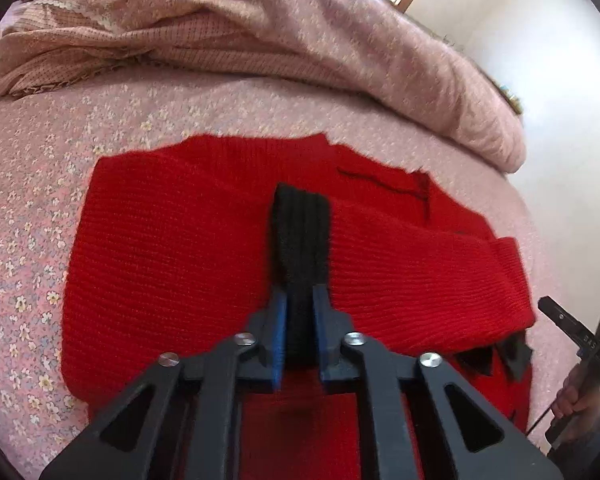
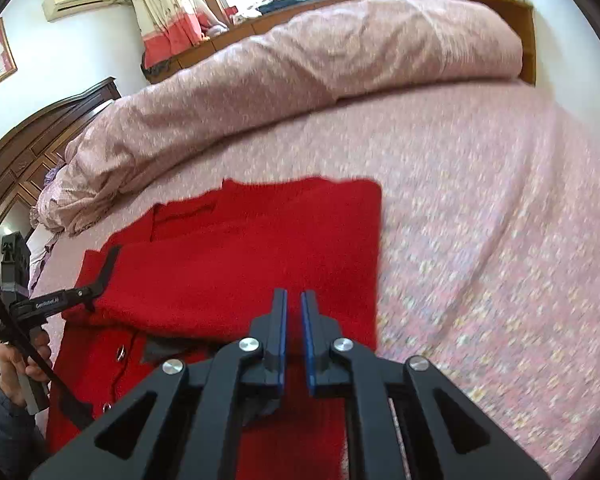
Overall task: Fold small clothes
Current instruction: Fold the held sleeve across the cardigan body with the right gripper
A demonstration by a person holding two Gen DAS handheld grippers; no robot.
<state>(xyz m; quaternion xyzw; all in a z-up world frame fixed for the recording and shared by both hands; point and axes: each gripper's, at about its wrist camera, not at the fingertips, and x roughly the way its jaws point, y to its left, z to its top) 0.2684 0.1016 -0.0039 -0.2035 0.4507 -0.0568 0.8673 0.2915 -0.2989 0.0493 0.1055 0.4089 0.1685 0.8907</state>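
Red knitted cardigan (image 1: 188, 248) lies partly folded on the pink floral bed sheet (image 1: 28, 208), in front of a rumpled pink quilt (image 1: 300, 32). Left tongs (image 1: 300, 300) pinch its black ribbed cuff (image 1: 302, 232) above the red knit. Right tongs (image 2: 294, 304) are pressed nearly together over the cardigan's near edge, with nothing between their blue pads.

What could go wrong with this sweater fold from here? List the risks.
1. The left gripper is shut on the black cuff alone; pulling may stretch the knit or drag the folded sleeve askew.
2. The right gripper is shut over the red sweater holding nothing visible, so that side could shift.
3. The flowered bedsheet is soft, so layers may bunch.
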